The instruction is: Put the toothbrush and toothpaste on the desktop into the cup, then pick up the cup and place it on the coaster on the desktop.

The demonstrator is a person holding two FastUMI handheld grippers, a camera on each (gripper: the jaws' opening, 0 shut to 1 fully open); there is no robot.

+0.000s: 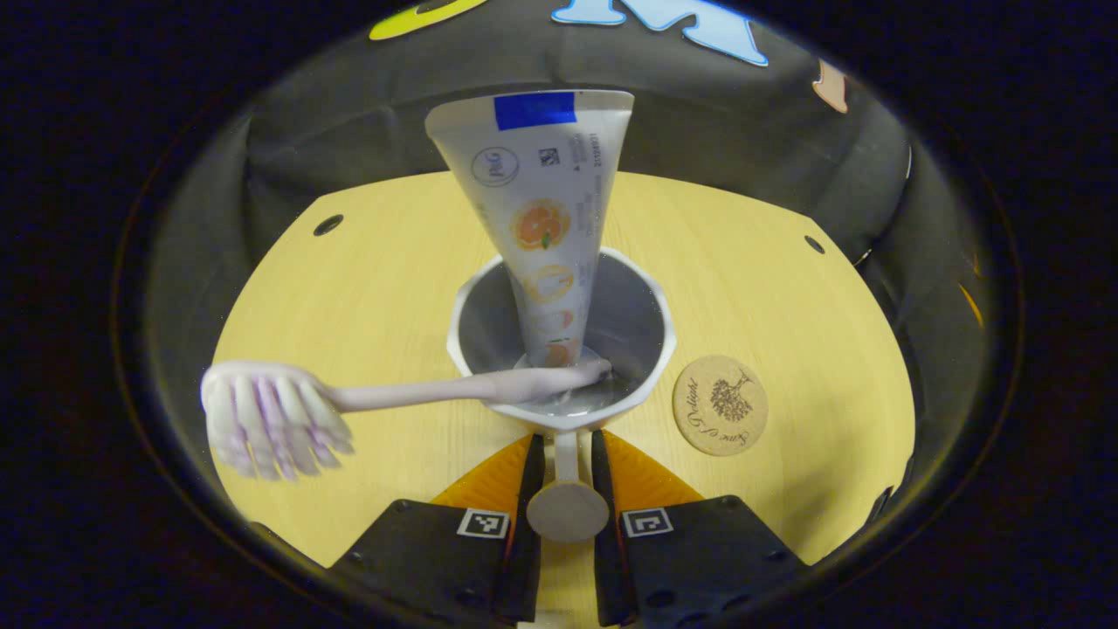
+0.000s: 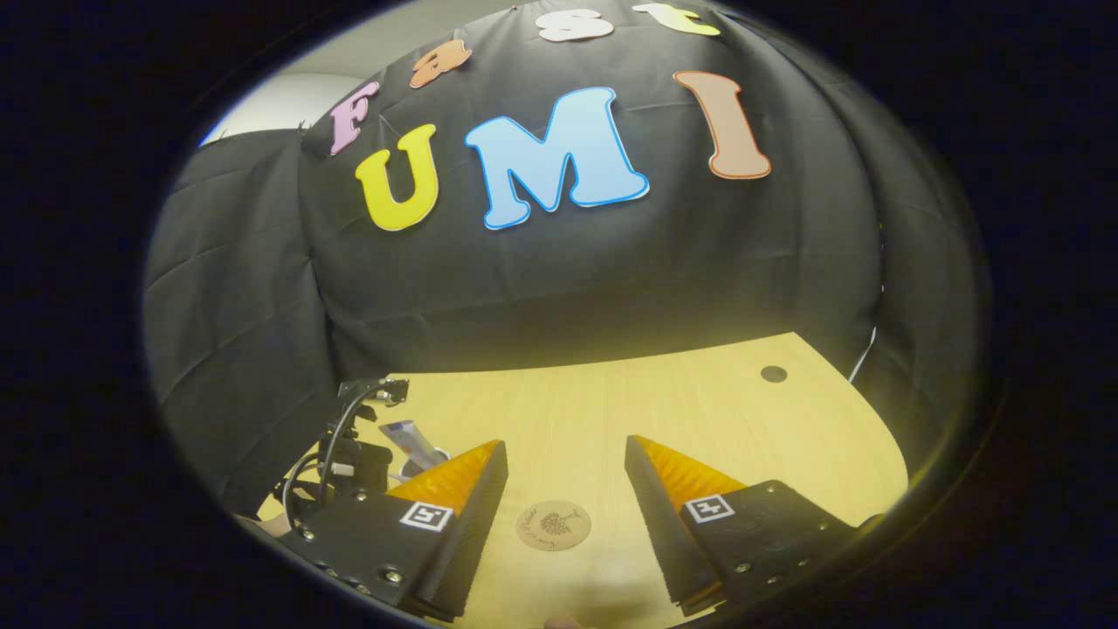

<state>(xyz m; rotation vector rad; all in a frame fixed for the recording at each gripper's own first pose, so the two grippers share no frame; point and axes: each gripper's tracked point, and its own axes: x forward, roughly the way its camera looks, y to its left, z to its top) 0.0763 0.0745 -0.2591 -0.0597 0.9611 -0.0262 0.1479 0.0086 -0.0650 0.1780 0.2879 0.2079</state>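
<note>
On the pale wooden desk (image 1: 367, 288), the left gripper (image 1: 568, 476) is pinching the cup (image 1: 563, 336) by its handle, toothbrush (image 1: 349, 402) and toothpaste (image 1: 546, 218) standing inside, ready for lifting to the coaster (image 1: 720, 404) just beside; the right gripper (image 2: 563, 485) is waiting, jaws spread.

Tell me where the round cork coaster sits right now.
In the left gripper view the round cork coaster lies flat on the wooden desktop, just right of the white cup; in the right gripper view it shows between that gripper's open fingers.
</note>
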